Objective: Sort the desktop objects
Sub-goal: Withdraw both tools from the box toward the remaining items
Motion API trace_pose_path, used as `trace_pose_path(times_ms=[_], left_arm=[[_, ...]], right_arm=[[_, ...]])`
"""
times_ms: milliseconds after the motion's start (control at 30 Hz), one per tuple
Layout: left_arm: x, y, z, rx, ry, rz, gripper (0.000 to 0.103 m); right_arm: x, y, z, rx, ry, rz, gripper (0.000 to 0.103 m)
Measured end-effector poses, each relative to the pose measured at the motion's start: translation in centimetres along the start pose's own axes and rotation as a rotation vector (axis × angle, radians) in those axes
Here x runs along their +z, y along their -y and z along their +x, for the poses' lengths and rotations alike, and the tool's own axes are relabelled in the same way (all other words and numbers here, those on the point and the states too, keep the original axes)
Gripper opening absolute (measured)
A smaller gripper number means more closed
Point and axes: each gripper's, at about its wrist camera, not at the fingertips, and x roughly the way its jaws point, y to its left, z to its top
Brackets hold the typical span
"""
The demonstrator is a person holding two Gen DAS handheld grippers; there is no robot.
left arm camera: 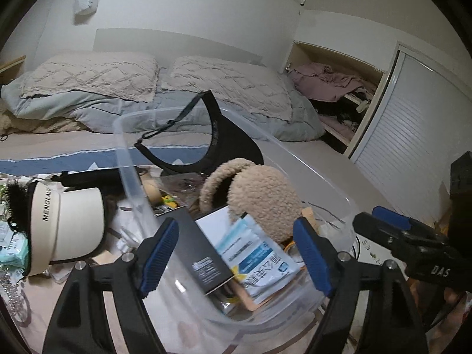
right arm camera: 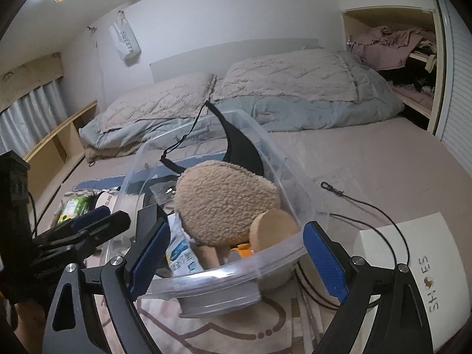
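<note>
A clear plastic bin (left arm camera: 129, 159) (right arm camera: 206, 280) stands on the bed. It holds tan fluffy earmuffs (left arm camera: 262, 203) (right arm camera: 224, 200), a black visor (left arm camera: 230, 138) (right arm camera: 244, 150), a black box (left arm camera: 200, 253) and a blue-and-white mask packet (left arm camera: 259, 262) (right arm camera: 180, 259). My left gripper (left arm camera: 236, 253) is open over the bin's near end, nothing pressed between its blue pads. My right gripper (right arm camera: 237, 261) is open wide, with the bin's near rim lying between its fingers. Each gripper shows at the edge of the other's view, the right gripper (left arm camera: 365, 215) and the left gripper (right arm camera: 109, 216).
A cream visor (left arm camera: 65, 227) lies left of the bin beside a teal packet (left arm camera: 11, 253) and loose clutter. A white shoe box (right arm camera: 413, 265) sits at the right, with a black cord (right arm camera: 333, 190) trailing across the sheet. Pillows and an open closet lie behind.
</note>
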Motion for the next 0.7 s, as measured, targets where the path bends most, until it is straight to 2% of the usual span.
trace_pose_path(times_ms=[200,567,600,633,667,700], left_arm=[[-0.4,-1.2,-1.1,0.013,0.000,-0.003,0.080],[-1.1,-3.8,-3.5,0.054,0.023,-0.015,0.080],[-1.1,-4.1,-3.7,0.071,0.026,-0.018,0.082],[-1.2,-4.4,-3.9,0.085,0.028,-0.022,0.090],[-1.2,-4.7,-4.1,0.099,0.035,-0.028,0.096],[-1.3,-5.0,-4.4,0.112,0.045,-0.030,0.097]], right_arm=[[-0.5,-1.7,0.5,-0.012,-0.015,-0.014,0.092],[-1.9,-4.0,-1.0,-0.101,0.057,-0.046,0.093],[-1.9,-4.1,-1.0,-0.110,0.062,-0.048,0.095],[-2.0,-4.3,-1.1,-0.120,0.067,-0.050,0.102],[-2.2,-4.4,-1.1,-0.131,0.073,-0.051,0.103],[-2.4,-4.4,-1.2,-0.139,0.077,-0.050,0.103]])
